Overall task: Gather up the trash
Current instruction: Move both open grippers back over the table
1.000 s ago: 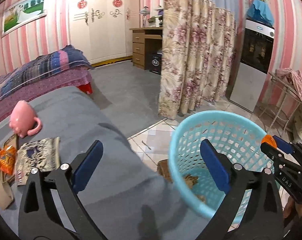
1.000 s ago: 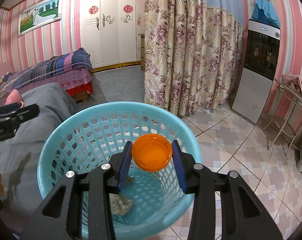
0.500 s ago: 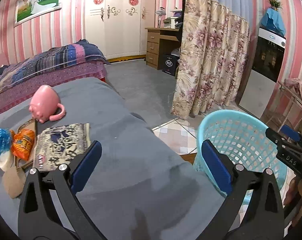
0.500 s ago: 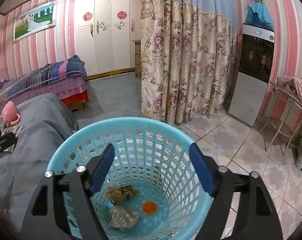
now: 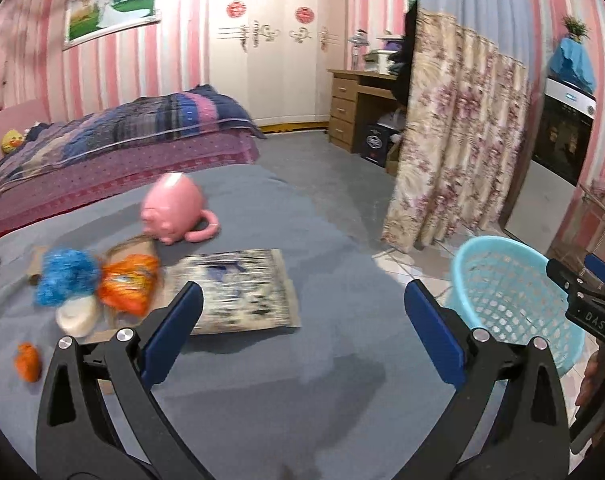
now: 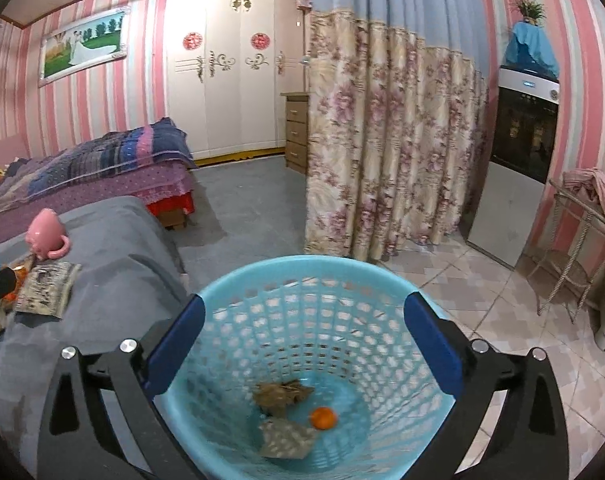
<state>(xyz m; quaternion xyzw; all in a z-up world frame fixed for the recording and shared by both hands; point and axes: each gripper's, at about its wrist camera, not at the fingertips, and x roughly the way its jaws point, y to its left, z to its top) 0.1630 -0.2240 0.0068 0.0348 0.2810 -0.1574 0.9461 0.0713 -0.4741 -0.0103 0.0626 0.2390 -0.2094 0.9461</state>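
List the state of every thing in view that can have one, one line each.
left hand-held gripper: open, empty, over the grey cover.
right hand-held gripper: open, empty, jaws just opened, above the basket.
blue basket: upright on the floor, holding trash.
orange cap: lying in the basket bottom.
crumpled wrappers: in the basket.
pink mug: tipped on its side.
patterned packet: lying flat.
orange wrapper: crumpled, not yet collected.

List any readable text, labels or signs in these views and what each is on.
"DAS": black body of the right gripper, seen from the left wrist.
Printed flat packet on the grey cloth: blurred, unreadable.
Red round wardrobe emblems: not legible.
Black-fronted appliance's top strip: too small.
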